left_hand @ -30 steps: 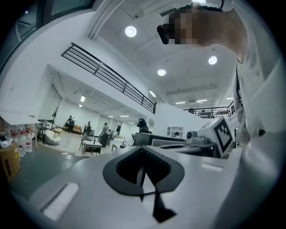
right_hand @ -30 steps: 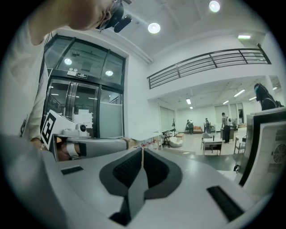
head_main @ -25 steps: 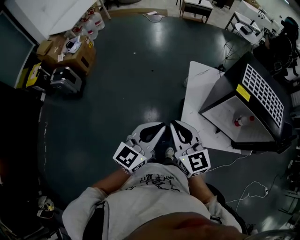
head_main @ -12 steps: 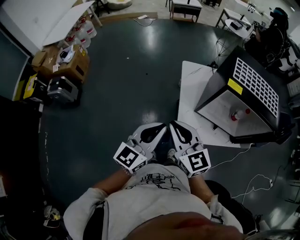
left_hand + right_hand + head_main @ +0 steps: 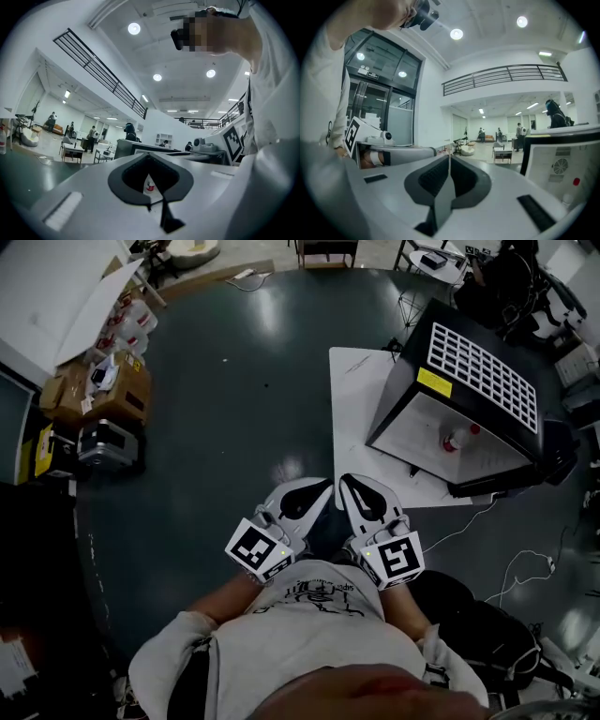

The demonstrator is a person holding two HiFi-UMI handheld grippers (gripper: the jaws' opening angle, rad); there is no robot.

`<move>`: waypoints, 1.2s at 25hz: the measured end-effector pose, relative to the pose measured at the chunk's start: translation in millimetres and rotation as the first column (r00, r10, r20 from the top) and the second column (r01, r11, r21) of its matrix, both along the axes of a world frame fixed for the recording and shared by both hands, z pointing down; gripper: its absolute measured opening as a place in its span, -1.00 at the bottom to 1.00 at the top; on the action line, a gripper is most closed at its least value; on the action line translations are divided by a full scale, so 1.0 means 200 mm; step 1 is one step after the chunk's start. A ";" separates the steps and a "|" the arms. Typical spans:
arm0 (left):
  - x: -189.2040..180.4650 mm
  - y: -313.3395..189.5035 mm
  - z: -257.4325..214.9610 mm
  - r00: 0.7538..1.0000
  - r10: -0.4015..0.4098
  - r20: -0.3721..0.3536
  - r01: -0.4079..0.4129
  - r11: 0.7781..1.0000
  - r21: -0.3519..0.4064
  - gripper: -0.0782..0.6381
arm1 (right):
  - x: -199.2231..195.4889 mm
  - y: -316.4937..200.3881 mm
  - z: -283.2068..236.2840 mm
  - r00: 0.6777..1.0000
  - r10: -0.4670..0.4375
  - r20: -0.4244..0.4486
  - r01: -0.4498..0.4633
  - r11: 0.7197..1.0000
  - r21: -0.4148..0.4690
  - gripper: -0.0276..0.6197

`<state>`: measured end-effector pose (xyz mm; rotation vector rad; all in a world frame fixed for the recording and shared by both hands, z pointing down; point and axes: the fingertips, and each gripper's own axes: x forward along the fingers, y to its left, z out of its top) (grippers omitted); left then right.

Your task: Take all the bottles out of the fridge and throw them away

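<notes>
A black fridge (image 5: 478,381) stands on a white board at the upper right of the head view, its white inside open toward me. One small bottle with a red cap (image 5: 457,440) stands inside it. The same bottle (image 5: 149,184) shows through the hole between the left jaws, and its red cap (image 5: 576,182) shows at the right edge of the right gripper view. My left gripper (image 5: 320,489) and right gripper (image 5: 348,486) are held side by side close to my body, well short of the fridge. Both are shut with nothing in them.
Cardboard boxes (image 5: 103,390) and a black case (image 5: 108,446) line the left side of the dark floor. White cables (image 5: 525,568) trail on the floor at the right, and a dark bag (image 5: 487,634) lies at the lower right. A person (image 5: 506,277) sits behind the fridge.
The fridge and the bottle have shifted left and up in the head view and look nearer. Both grippers keep their place before my body, still shut.
</notes>
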<state>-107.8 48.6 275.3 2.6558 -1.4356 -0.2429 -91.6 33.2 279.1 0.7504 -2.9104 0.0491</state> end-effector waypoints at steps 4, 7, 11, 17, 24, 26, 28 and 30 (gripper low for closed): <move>0.16 -0.07 -0.01 0.998 0.067 -0.001 -0.067 0.998 0.005 -0.76 | 0.16 -0.06 0.00 0.998 0.066 -0.010 -0.066 0.998 0.003 -0.85; 0.29 -0.11 -0.02 0.993 0.114 -0.002 -0.114 0.993 -0.004 -0.76 | 0.29 -0.10 -0.01 0.994 0.112 -0.012 -0.112 0.994 0.007 -0.85; 0.45 -0.16 -0.04 0.987 0.162 0.001 -0.162 0.987 0.014 -0.76 | 0.46 -0.13 -0.03 0.986 0.167 -0.018 -0.166 0.986 0.010 -0.85; 0.69 -0.25 -0.04 0.978 0.210 0.009 -0.210 0.978 0.017 -0.76 | 0.71 -0.22 -0.03 0.975 0.221 -0.024 -0.220 0.975 0.016 -0.85; 0.94 -0.34 -0.05 0.965 0.263 0.007 -0.263 0.965 0.020 -0.76 | 0.97 -0.31 -0.03 0.959 0.282 -0.024 -0.281 0.959 0.018 -0.85; 1.02 -0.37 -0.06 0.960 0.279 0.007 -0.279 0.960 0.021 -0.76 | 1.05 -0.33 -0.04 0.954 0.299 -0.022 -0.298 0.954 0.019 -0.85; 1.08 -0.39 -0.06 0.956 0.293 0.008 -0.293 0.956 0.020 -0.76 | 1.12 -0.35 -0.04 0.949 0.313 -0.023 -0.313 0.950 0.019 -0.85; 1.15 -0.40 -0.06 0.951 0.308 0.010 -0.308 0.951 0.020 -0.76 | 1.19 -0.37 -0.05 0.945 0.327 -0.023 -0.327 0.945 0.019 -0.85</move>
